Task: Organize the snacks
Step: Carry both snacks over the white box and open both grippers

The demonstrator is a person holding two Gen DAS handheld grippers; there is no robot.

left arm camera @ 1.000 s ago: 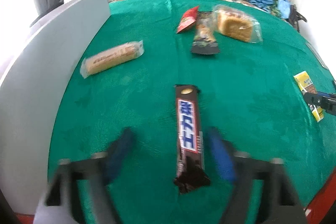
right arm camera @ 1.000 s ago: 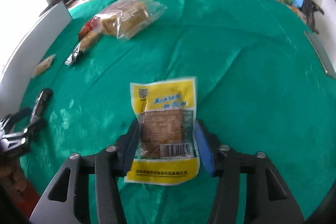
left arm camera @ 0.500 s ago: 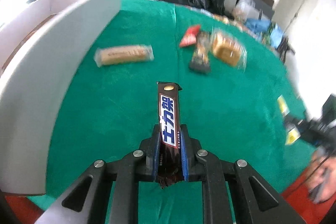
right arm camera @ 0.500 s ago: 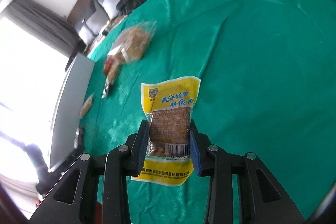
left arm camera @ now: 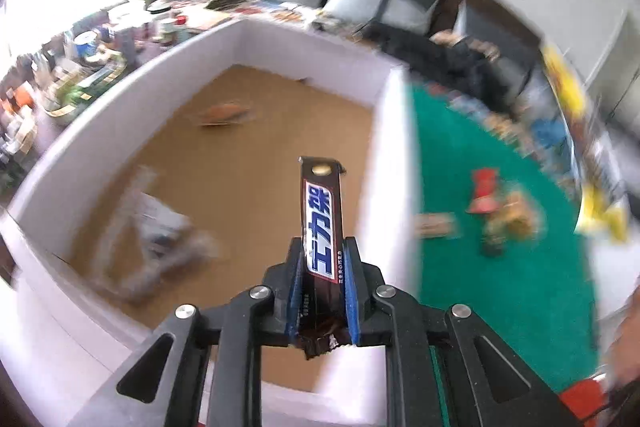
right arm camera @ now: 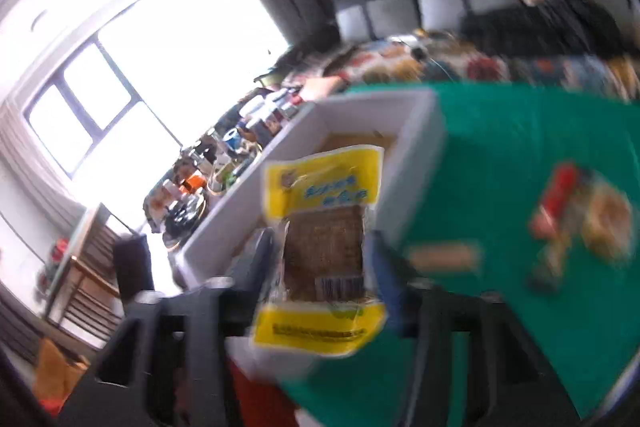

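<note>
Box (left arm camera: pixel 256 43): white walls, brown floor, left and centre of the left wrist view; blurred packets lie inside.
Left gripper (left arm camera: pixel 322 279): lower centre, jaws opening, blue pads on both sides of the chocolate bar (left arm camera: pixel 322 223), which stands over the box.
Right gripper (right arm camera: pixel 324 267): jaws opening, clear of the yellow packet (right arm camera: pixel 320 211) between them, beside the box wall.
Green cloth (left arm camera: pixel 500 291): right side, loose snacks (left arm camera: pixel 504 211) blurred.
</note>
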